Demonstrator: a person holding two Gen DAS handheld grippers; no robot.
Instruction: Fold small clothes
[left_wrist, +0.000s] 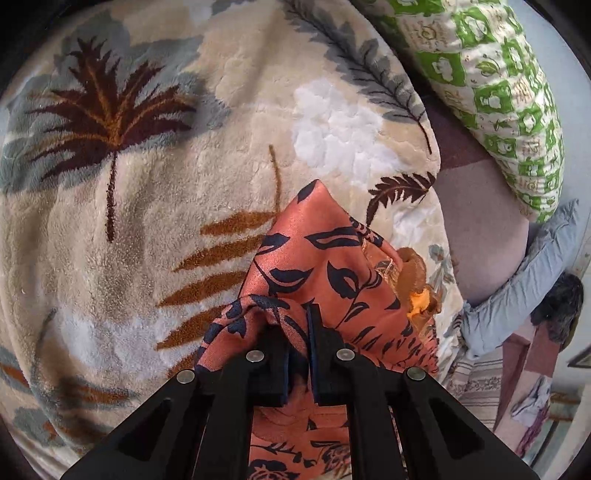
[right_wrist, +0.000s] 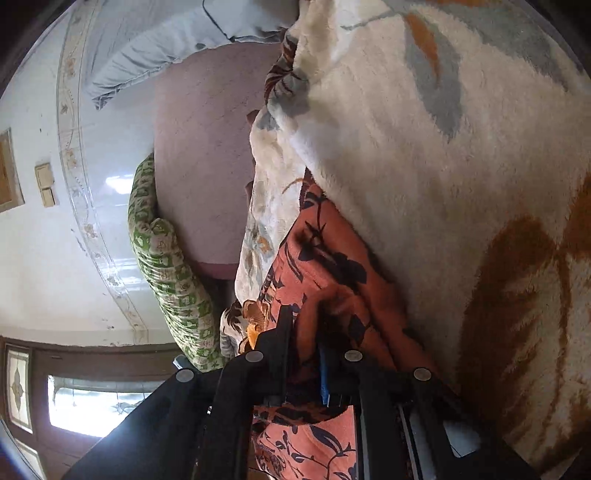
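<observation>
Both tongs — left gripper (left_wrist: 295, 325), right gripper (right_wrist: 306, 332) — pinch the orange cloth (left_wrist: 325, 258); lay it flat on the blanket (left_wrist: 166, 184), edges level.

A home bedroom: ahead of the tongs spreads a plush cream blanket (left_wrist: 207, 206) with brown palm leaves and grey patches, laid over a mauve mattress (right_wrist: 199, 155). Beyond its edge lie a green-and-white patterned quilted bolster (left_wrist: 495, 96) and a crumpled pale blue-grey pillow (left_wrist: 524, 273). Far left of the right tongs stand glossy white wall tiles (right_wrist: 40, 258) with a floral border, and a dark wooden door with patterned glass panes (right_wrist: 88, 402)
</observation>
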